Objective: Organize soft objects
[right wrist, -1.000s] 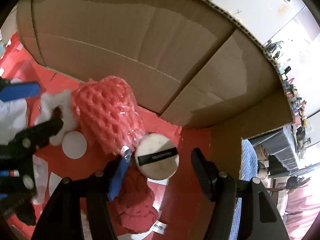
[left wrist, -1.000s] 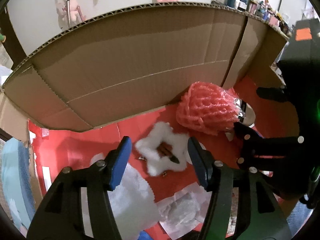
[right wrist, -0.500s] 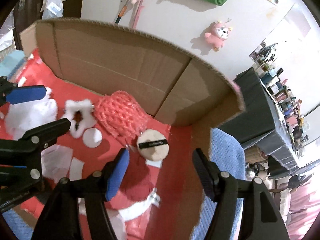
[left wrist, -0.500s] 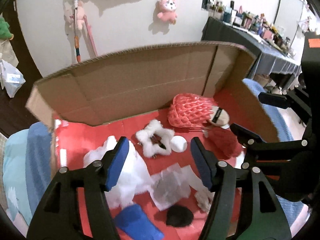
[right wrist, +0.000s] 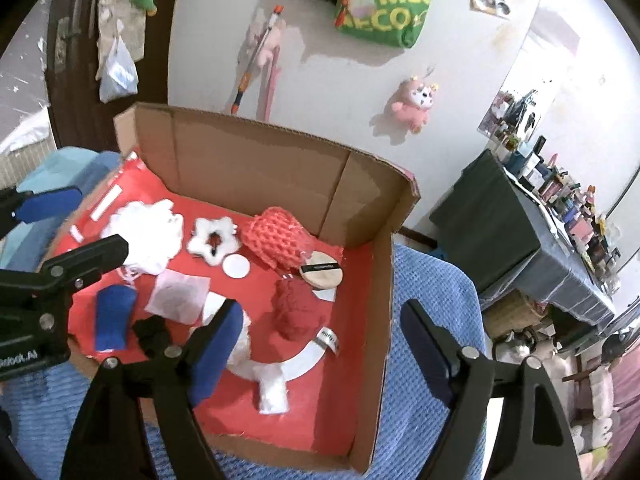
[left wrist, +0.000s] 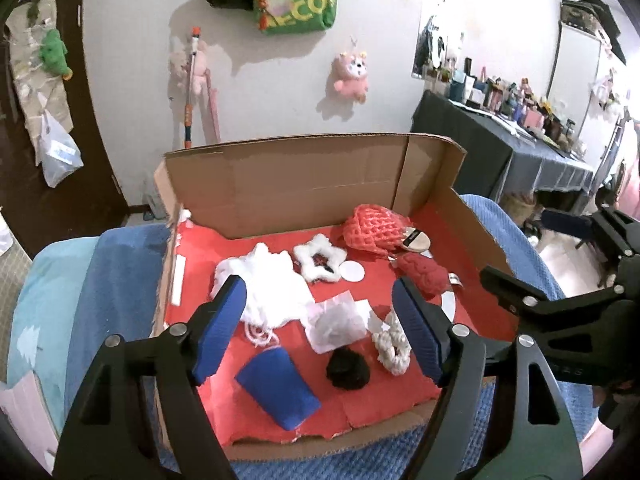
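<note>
Left gripper [left wrist: 320,320] and right gripper [right wrist: 320,344]: jaws wide and opening, empty, above the cardboard box [left wrist: 304,176]. Soft objects lie on its red floor: coral foam net [left wrist: 372,230] at the far right corner, blue pouch [left wrist: 278,390] near the front edge. Only the right view shows the white pad [right wrist: 272,392].

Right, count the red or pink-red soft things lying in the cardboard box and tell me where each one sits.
2. The pink foam net lies against the back wall near the right corner. The dark red knitted piece lies just in front of it, by the right wall. Smaller ones may be hidden behind the grippers.
</note>
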A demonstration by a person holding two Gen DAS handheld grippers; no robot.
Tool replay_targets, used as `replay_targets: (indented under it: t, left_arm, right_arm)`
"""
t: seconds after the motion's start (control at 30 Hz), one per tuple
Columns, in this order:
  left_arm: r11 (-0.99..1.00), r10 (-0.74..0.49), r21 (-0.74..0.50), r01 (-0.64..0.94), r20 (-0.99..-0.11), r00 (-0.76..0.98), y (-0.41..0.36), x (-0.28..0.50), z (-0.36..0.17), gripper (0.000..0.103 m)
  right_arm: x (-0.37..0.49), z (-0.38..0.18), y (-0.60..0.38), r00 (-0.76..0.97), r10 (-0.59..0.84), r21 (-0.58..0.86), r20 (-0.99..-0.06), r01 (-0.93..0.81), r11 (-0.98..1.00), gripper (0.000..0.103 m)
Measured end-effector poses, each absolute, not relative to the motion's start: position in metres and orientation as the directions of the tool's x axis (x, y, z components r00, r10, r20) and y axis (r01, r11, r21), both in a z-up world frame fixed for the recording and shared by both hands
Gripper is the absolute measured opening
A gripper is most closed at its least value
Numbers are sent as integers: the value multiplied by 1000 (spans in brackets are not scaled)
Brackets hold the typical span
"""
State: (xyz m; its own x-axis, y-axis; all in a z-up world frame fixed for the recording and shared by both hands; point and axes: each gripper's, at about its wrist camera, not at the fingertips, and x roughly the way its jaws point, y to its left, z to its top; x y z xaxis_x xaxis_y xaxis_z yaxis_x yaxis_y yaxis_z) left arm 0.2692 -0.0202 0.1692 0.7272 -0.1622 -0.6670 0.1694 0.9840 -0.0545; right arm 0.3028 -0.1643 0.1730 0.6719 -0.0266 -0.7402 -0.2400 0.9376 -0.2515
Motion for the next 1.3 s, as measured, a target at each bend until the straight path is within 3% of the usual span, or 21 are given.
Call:
replay_targets:
  t: [0.07, 0.13, 0.27, 0.53, 0.7, 1.3]
  left_arm:
    - [986, -148, -38, 162, -646, 749, -19, 259, 166, 77]
    - [989, -135, -36, 144, -622, 771, -16, 248, 160, 82]
    - [992, -114, -27, 121, -587, 802, -14, 234, 145, 83]
    - [996, -76, -6, 86, -541, 838, -15, 233, 106, 84]
    - [998, -54, -6, 60, -536, 843, -13, 238, 86, 84]
    - [999, -20, 20, 36, -525, 851, -10, 230, 74, 84]
  right_arm:
    - [287, 175, -165, 700, -9, -243, -714, -235, 941, 95]
    - [273, 174, -165, 728, 1, -240, -685, -227, 944, 96]
    - [253, 162, -165, 773, 19, -231, -634, -213, 949, 102]
    - [236, 128, -167, 833, 64, -169, -549, -186, 968, 103]
    - [246, 107, -176, 834, 82, -98, -546, -161, 982, 103]
    - [247, 83, -176, 837, 102, -61, -537, -159, 985, 103]
